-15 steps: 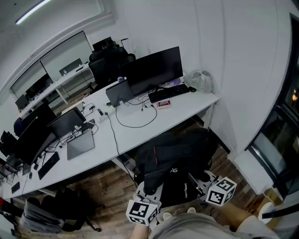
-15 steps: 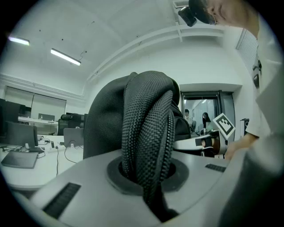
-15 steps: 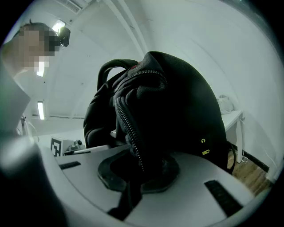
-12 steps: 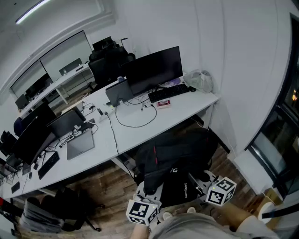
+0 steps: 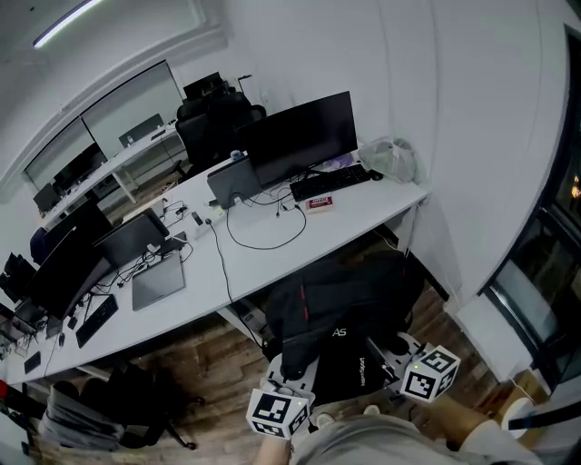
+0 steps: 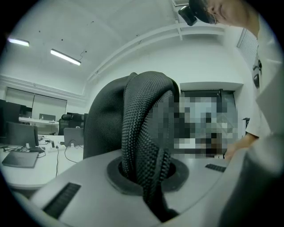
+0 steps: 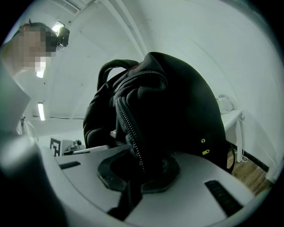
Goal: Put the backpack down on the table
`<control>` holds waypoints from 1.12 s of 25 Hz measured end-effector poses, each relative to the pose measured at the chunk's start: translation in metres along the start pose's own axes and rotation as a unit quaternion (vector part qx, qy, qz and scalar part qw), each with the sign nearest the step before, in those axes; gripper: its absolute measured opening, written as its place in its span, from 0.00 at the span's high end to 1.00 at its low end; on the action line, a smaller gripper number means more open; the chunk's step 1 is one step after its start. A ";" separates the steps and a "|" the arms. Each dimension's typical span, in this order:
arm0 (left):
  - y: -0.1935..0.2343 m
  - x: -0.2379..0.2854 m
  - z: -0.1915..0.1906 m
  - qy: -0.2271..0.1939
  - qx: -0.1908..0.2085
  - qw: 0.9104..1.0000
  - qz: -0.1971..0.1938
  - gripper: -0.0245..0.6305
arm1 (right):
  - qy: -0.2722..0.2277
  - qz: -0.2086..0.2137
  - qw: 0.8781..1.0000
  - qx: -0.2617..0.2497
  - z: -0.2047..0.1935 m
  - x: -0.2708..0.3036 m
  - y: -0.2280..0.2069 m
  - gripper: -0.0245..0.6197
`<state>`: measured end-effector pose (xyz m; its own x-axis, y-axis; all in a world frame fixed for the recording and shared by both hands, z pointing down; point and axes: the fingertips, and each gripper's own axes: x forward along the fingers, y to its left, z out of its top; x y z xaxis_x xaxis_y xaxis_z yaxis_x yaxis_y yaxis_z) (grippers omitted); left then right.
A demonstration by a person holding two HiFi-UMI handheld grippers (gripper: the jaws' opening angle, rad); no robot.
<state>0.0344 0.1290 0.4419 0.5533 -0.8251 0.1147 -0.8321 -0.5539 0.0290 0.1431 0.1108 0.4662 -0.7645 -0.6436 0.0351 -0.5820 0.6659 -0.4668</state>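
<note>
You hold the black fabric backpack (image 5: 349, 304) short of the long white table (image 5: 363, 207).
Head view: the table lies ahead, past the bag. Left gripper view: your left gripper (image 6: 144, 177) clamps its woven strap (image 6: 146, 128). Right gripper view: your right gripper (image 7: 140, 170) pinches its zippered edge (image 7: 128, 119).

White walls (image 5: 454, 109) enclose a long white table (image 5: 272, 263) carrying monitors (image 5: 295, 136), with black chairs (image 5: 213, 118) behind it. Wood floor (image 5: 209, 350) runs underneath. A dark window (image 5: 549, 245) stands at right, and a strip light (image 5: 64, 23) glows overhead.
</note>
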 end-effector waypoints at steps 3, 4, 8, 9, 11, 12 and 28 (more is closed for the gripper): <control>-0.003 0.007 0.003 -0.003 0.003 1.000 0.002 0.93 | -0.002 0.005 1.000 -0.001 0.006 -0.002 -0.005 0.92; -0.005 0.010 0.003 -0.005 0.004 1.000 0.003 0.93 | -0.003 0.006 1.000 -0.001 0.008 -0.003 -0.007 0.92; -0.010 0.017 0.008 -0.004 0.006 1.000 0.012 0.93 | -0.005 0.014 1.000 -0.002 0.015 -0.007 -0.014 0.92; -0.012 0.019 0.008 -0.004 0.007 1.000 0.013 0.93 | -0.004 0.015 1.000 -0.003 0.016 -0.009 -0.016 0.92; -0.018 0.025 0.008 -0.005 0.009 1.000 0.016 0.93 | -0.003 0.018 1.000 -0.005 0.019 -0.014 -0.023 0.92; -0.021 0.028 0.008 -0.005 0.009 1.000 0.018 0.93 | -0.003 0.020 1.000 -0.005 0.020 -0.016 -0.026 0.92; -0.020 0.061 0.000 -0.002 0.005 1.000 0.022 0.92 | 0.005 0.020 1.000 -0.004 0.027 -0.011 -0.058 0.92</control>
<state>0.0852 0.0899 0.4485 0.5155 -0.8497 0.1109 -0.8557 -0.5174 0.0141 0.1930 0.0686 0.4688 -0.7900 -0.6126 0.0262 -0.5532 0.6937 -0.4611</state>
